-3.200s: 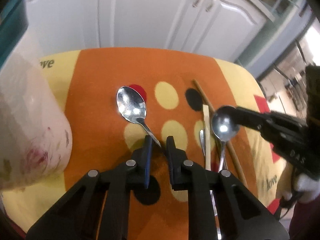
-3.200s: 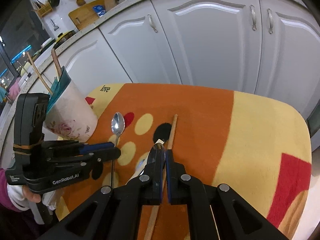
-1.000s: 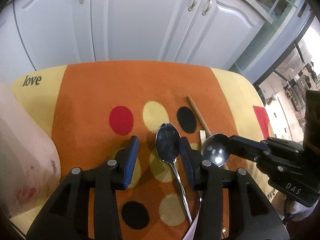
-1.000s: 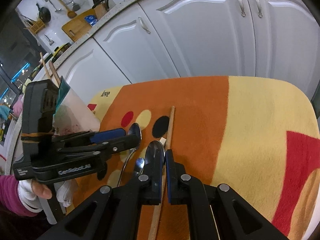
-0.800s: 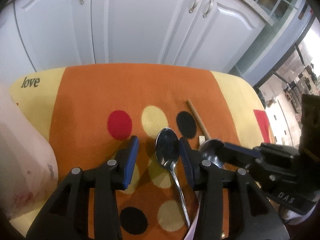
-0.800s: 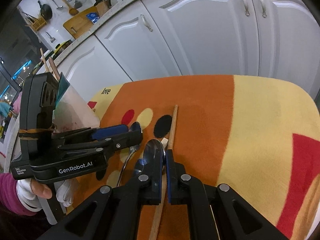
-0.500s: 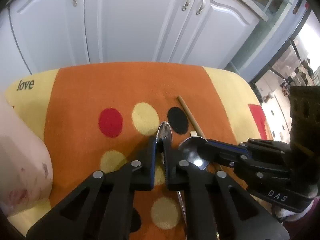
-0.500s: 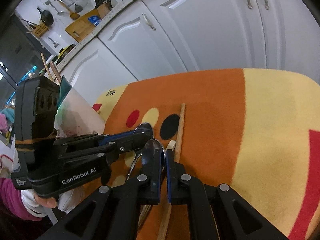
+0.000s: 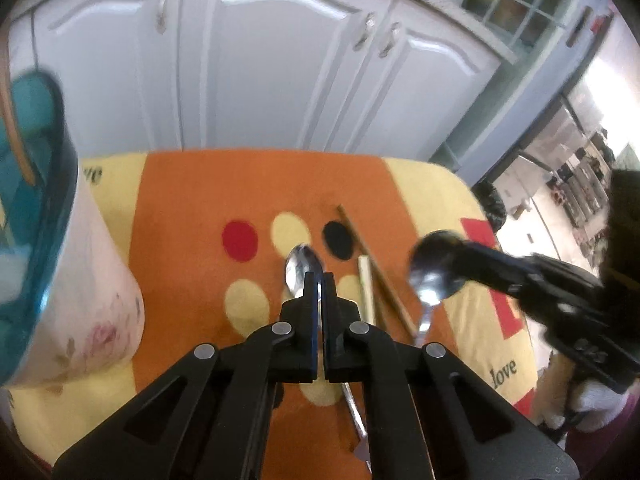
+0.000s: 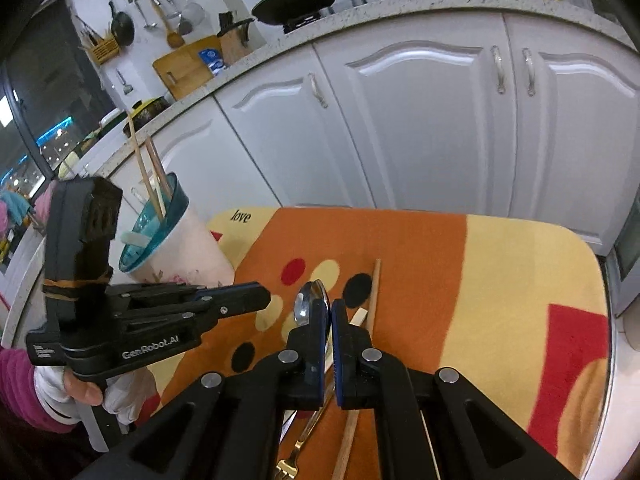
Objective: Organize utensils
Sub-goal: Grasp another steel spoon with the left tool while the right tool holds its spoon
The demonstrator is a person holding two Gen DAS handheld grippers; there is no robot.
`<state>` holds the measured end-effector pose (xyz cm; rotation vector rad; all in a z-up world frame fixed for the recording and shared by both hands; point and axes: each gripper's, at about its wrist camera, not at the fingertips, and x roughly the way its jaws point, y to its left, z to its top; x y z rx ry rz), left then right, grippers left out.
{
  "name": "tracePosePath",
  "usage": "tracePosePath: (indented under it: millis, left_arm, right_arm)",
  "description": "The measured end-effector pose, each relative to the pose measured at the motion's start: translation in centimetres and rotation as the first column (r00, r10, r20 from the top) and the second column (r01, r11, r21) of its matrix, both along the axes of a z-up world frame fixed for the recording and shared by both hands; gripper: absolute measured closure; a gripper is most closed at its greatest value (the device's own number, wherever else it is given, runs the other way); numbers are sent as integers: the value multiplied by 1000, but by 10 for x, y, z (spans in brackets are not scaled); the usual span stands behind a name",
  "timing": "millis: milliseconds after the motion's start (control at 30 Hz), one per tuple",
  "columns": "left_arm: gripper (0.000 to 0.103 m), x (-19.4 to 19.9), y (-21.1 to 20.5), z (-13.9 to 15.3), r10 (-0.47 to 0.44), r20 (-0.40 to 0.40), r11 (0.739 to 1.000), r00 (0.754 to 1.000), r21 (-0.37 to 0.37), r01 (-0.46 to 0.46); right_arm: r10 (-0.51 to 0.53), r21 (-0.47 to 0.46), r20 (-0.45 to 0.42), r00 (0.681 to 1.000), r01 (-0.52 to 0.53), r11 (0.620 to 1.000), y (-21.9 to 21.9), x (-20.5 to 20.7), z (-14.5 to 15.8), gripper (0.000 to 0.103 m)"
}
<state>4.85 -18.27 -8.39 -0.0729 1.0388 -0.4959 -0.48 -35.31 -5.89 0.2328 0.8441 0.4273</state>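
Observation:
My left gripper (image 9: 319, 280) is shut on a metal spoon (image 9: 301, 270), held by the neck with the bowl sticking out ahead, above the orange mat. My right gripper (image 10: 330, 305) is shut on a second metal spoon (image 10: 308, 306); it shows in the left wrist view (image 9: 434, 272) raised at the right. The white floral utensil cup with a teal rim (image 9: 76, 280) stands at the left and holds chopsticks (image 10: 150, 184). A wooden chopstick (image 10: 374, 296) and a pale flat stick (image 9: 366, 292) lie on the mat.
The mat (image 10: 500, 280) is orange and yellow with coloured dots and covers a small table. A fork (image 10: 294, 456) lies under my right gripper. White cabinet doors (image 9: 280, 68) stand beyond the table's far edge.
My left gripper closed on the spoon and lifted it off the mat, drawing back near the cup. My right gripper rose with its spoon.

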Motion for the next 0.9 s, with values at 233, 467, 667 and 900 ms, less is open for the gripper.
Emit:
tracePosePath:
  millis: [233, 467, 667, 900]
  left_arm:
    - [71, 15, -8, -29, 36, -36, 998, 999, 62, -34]
    - [77, 25, -24, -38, 29, -3, 995, 1000, 93, -28]
    - [101, 22, -32, -35, -14, -6, 996, 1000, 88, 14]
    - [102, 4, -12, -7, -14, -2, 1000, 1000, 19, 14]
  right_arm:
    - [-26, 23, -10, 1000, 26, 999, -6, -10, -1, 100]
    - [-39, 49, -26, 999, 40, 998, -18, -8, -10, 100]
    - [-49, 65, -28, 998, 51, 997, -22, -6, -12, 100]
    - [-47, 47, 6, 999, 47, 998, -20, -11, 1, 100]
